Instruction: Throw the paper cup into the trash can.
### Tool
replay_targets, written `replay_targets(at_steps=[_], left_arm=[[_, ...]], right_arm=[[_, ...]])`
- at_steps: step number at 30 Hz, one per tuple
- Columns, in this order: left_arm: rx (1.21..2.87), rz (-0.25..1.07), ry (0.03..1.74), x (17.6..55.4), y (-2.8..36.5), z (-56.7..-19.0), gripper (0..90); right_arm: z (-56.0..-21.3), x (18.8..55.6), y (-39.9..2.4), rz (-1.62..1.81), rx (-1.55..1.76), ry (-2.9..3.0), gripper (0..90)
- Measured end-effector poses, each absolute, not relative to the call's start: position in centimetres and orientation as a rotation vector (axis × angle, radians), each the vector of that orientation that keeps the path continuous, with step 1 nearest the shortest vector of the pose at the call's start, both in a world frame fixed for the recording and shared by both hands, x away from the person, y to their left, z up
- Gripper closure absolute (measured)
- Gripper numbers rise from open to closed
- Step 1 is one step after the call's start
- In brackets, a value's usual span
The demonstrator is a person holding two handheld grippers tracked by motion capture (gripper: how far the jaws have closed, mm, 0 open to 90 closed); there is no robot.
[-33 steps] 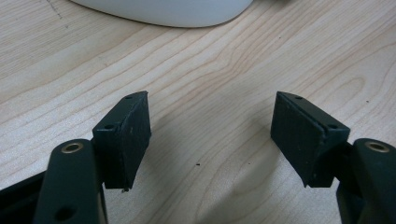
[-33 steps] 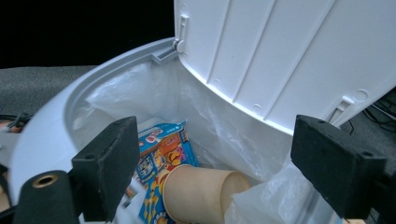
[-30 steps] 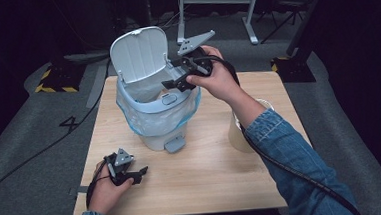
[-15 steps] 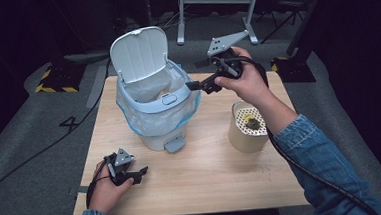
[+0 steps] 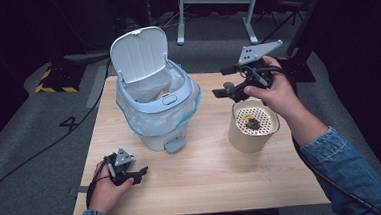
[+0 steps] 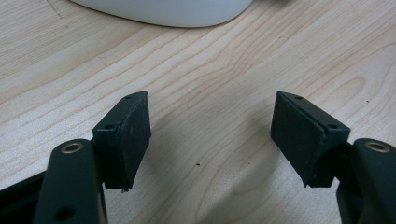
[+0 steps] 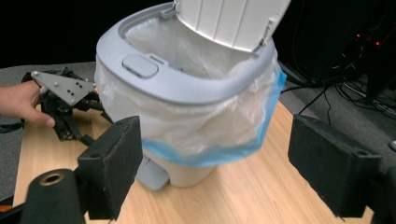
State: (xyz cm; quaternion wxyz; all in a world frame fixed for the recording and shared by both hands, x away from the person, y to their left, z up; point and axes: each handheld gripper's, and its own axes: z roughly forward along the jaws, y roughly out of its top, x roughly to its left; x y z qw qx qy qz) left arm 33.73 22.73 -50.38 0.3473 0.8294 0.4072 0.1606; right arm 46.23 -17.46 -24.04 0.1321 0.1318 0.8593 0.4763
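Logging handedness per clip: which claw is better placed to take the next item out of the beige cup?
Right. The right claw hovers open just above the beige cup, next to the open bin. The left claw rests open on the table, far from the cup.

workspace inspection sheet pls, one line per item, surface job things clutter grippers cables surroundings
surface: wooden table, bare around the items
job's things: pedal bin with lid up and a clear, blue-edged liner folded over its rim; beige cylinder holder with a perforated top and a small dark-and-yellow item on it
clutter: nothing seen
grippers: left gripper open, resting low on the table near the front edge; right gripper open, held above the table between bin and holder
cables: black cable across the floor at left
surroundings: grey carpet, metal stand legs behind, hazard-striped tape
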Motion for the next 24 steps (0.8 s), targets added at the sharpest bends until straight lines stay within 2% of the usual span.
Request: replay_targets(at_steps=[24], left_arm=[[2.147,0.417,1.057,33.8,22.7,-50.4,29.2]], right_arm=[[-27.8,42.0,-28.5,1.387,0.595,2.433,18.7]])
